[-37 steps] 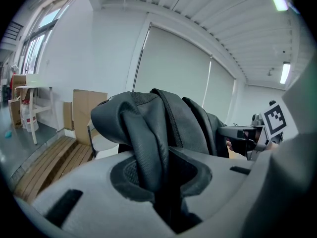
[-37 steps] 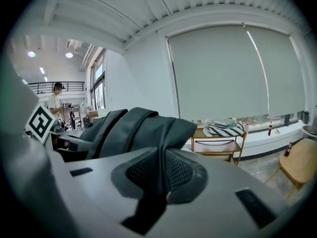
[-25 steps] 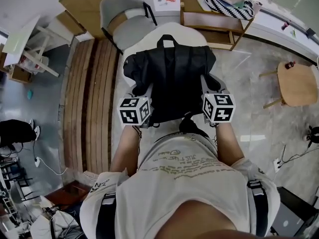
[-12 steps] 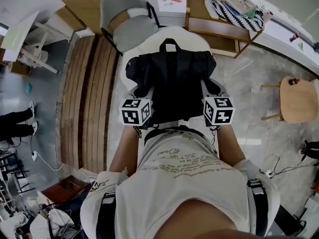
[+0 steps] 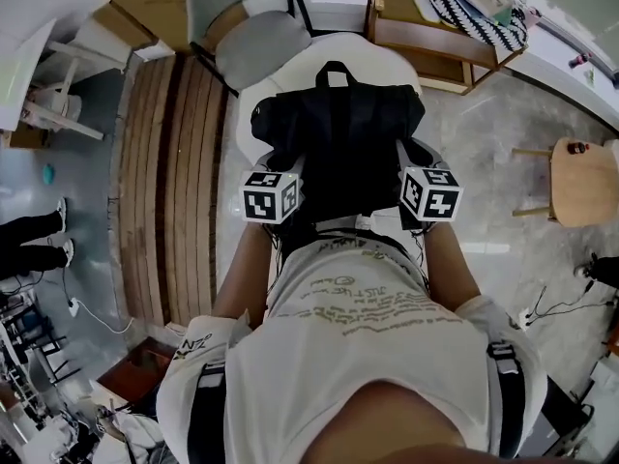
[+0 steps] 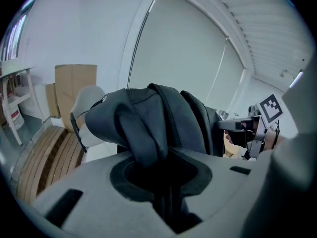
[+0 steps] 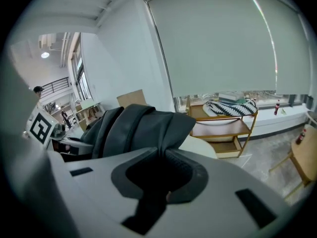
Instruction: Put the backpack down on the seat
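A black backpack (image 5: 337, 143) hangs upright between my two grippers, over a white rounded seat (image 5: 390, 64) just ahead of me. My left gripper (image 5: 290, 169) is shut on a fold of the backpack's left side (image 6: 148, 123), with the fabric bunched between its jaws. My right gripper (image 5: 404, 159) is shut on the bag's right side (image 7: 133, 125) in the same way. The pack's top handle points away from me. The seat (image 7: 203, 145) shows pale beyond the bag. From here I cannot tell whether the bag's bottom touches the seat.
A grey chair (image 5: 251, 37) stands behind the seat at the left. A wooden shelf unit (image 5: 435, 27) with a striped cloth is at the back right, a round wooden stool (image 5: 585, 167) at the right. Wooden slats (image 5: 174, 182) run along the left. A person's legs (image 5: 34, 240) stand far left.
The backpack and both grippers have moved slightly forward over the white seat. Both grips are unchanged. The person at far left has shifted.
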`<action>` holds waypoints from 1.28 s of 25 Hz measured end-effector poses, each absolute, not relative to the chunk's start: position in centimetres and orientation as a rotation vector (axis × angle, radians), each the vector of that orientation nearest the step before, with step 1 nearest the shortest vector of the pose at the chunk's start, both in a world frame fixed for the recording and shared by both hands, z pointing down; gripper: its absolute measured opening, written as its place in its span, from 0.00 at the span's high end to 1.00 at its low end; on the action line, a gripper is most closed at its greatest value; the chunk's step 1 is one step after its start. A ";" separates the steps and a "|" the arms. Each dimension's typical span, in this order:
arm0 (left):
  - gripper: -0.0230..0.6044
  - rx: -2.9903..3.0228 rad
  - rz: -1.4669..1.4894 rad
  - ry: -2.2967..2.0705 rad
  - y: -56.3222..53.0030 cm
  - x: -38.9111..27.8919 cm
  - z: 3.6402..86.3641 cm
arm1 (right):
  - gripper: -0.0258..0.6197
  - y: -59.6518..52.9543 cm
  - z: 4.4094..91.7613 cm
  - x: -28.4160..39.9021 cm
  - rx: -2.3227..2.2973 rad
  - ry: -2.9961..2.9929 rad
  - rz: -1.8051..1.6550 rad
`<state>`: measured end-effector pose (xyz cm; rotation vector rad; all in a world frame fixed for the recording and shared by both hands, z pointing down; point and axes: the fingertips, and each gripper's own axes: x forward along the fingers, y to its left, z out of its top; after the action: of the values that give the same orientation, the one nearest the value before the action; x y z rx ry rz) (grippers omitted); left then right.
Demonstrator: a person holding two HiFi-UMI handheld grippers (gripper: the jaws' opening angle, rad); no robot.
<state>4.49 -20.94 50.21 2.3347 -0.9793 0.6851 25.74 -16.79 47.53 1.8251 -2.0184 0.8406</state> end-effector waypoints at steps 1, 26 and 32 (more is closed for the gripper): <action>0.81 2.332 0.697 -0.964 -21.5 3.9 50.7 | 0.88 -17.1 48.1 25.1 1.828 -2.004 0.859; 0.83 2.022 0.857 -0.871 -33.2 -7.6 74.9 | 0.88 -30.5 71.1 13.7 1.565 -1.764 0.943; 0.83 1.921 0.894 -0.820 -34.2 -8.8 80.6 | 0.88 -32.1 77.9 12.8 1.507 -1.682 1.016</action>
<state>-8.77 -34.20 80.63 1.9211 -0.8203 0.8936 12.84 -32.11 77.94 1.5070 -1.6824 1.0160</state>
